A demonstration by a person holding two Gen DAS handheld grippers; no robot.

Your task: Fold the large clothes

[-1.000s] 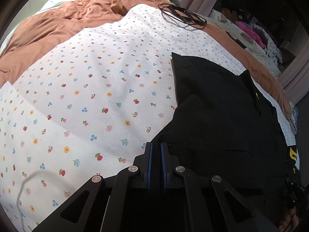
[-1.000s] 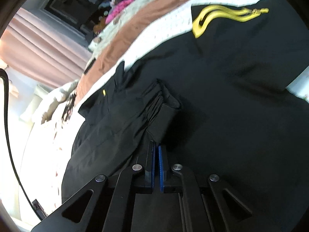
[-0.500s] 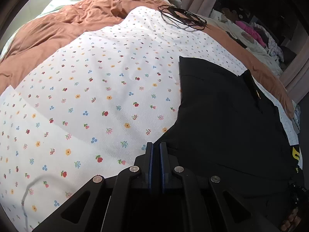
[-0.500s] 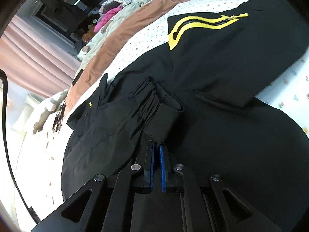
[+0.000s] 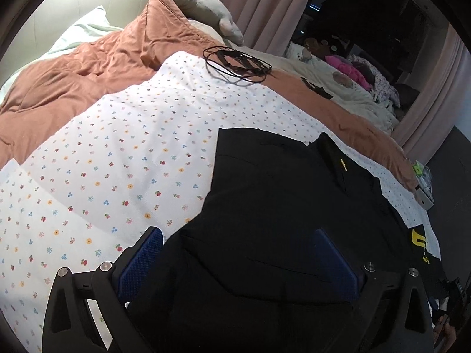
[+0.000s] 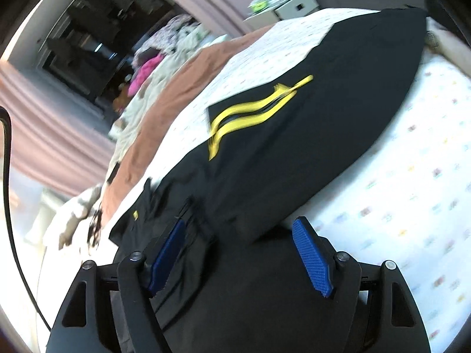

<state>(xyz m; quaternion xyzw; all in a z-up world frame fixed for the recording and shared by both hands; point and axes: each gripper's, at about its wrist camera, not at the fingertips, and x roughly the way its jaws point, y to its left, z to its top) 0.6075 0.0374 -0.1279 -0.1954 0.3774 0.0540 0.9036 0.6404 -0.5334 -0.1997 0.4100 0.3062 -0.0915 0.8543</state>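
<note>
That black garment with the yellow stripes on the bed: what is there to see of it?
The black garment looks like a thin, smooth jacket, spread fairly flat on the flowered sheet. Wavy yellow stripes mark a folded-over panel; a small yellow mark sits near what looks like the collar. A gathered sleeve lies across the body. Both grippers are just above it, jaws opening, pads not pressing the cloth.
</note>
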